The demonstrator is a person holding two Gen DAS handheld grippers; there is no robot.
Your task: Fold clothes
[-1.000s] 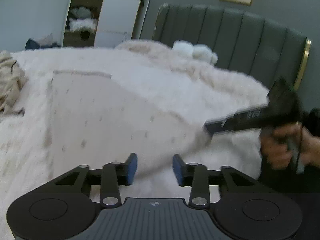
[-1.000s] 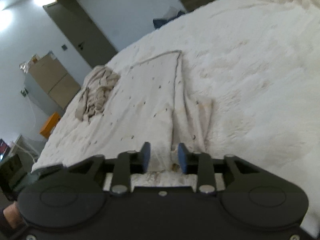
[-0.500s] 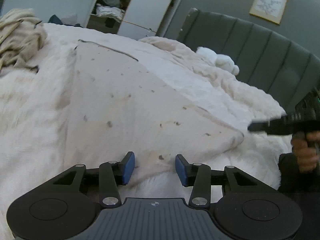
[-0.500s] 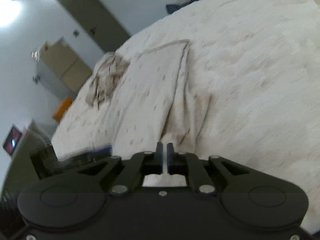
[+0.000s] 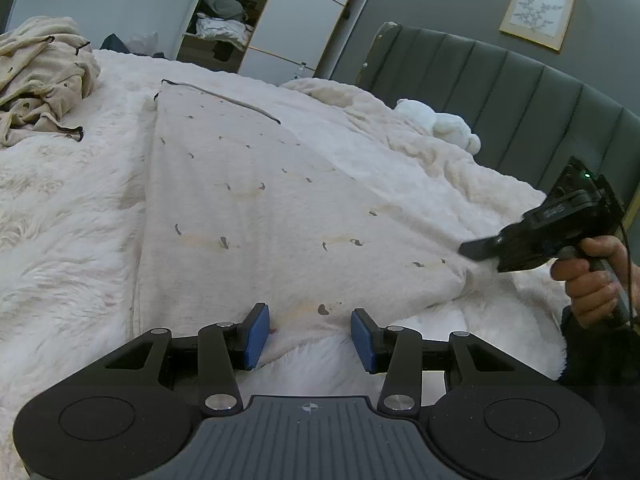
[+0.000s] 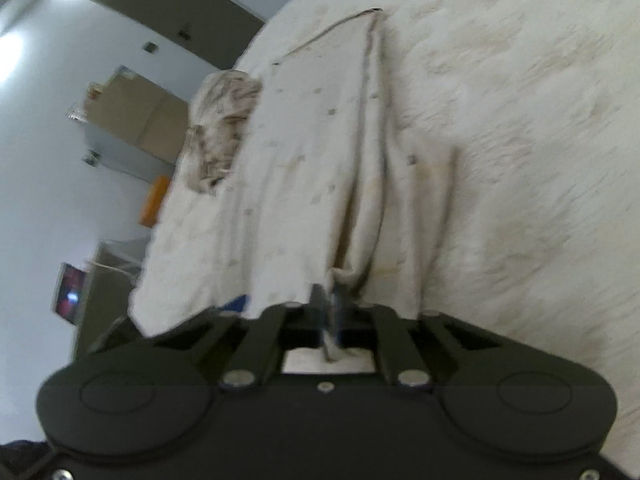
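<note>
A cream garment with small dark specks (image 5: 256,200) lies spread flat on the fluffy white bed cover (image 5: 60,240). My left gripper (image 5: 307,334) is open, its blue pads (image 5: 256,334) on either side of the garment's near hem. My right gripper (image 6: 329,308) is shut on the garment's near right corner (image 6: 340,272) and lifts it, so folds run away from the jaws. It also shows in the left wrist view (image 5: 480,249), at the garment's right corner. The right wrist view is blurred.
A crumpled beige garment (image 5: 36,80) lies at the far left of the bed, also in the right wrist view (image 6: 220,132). A white plush toy (image 5: 440,124) sits by the grey padded headboard (image 5: 520,100). Open shelves (image 5: 224,24) stand beyond the bed.
My right gripper has shut on the garment's corner and raised it, rolling to the side. My left gripper has come down and forward to the near hem, still open.
</note>
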